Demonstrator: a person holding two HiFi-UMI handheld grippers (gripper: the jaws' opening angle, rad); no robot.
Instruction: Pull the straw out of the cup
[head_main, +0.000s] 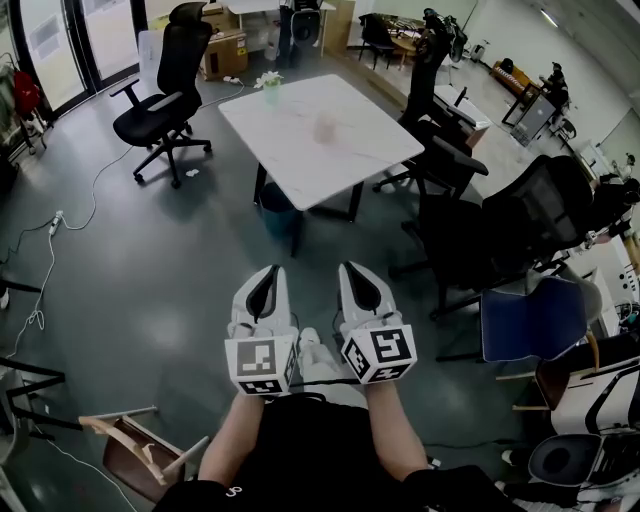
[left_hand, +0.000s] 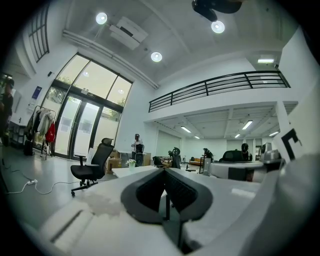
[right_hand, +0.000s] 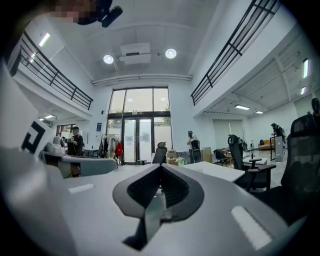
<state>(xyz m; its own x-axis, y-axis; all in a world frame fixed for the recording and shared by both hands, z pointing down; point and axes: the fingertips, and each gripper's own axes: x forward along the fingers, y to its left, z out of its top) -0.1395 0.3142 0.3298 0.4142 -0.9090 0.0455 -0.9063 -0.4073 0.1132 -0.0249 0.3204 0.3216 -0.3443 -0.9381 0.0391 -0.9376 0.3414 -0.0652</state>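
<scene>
Room: grey-floored open office with tall glass doors (right_hand: 137, 140) at the far end; we look steeply down on it in the head view.
Brown wooden chair (head_main: 135, 440): low at the left, partly cut off by the frame edge.
Black swivel chair (head_main: 165, 85): left of the table.
White rectangular table (head_main: 300, 160): ahead of both grippers, well apart from them.
Small white-flowered plant (head_main: 269, 82): at the table's far left corner.
Pale translucent cup (head_main: 325, 127): near the middle of the table, washed out against the white top; we cannot make out the straw in it.
Left gripper (head_main: 267, 272): white, jaws clenched together with nothing between them; in its own view the black pads (left_hand: 150, 192) cover the middle of the table, and we cannot find the cup there.
Right gripper (head_main: 352, 268): just beside the left one, jaws pressed together, empty.
Marker cubes (head_main: 262, 365): black-and-white square patterns only, nothing we can read.
Blue sign (right_hand: 99, 127): beside the glass doors, too small to read.
Dark mesh chairs (head_main: 500, 230): crowded at the right, overlapping each other.
</scene>
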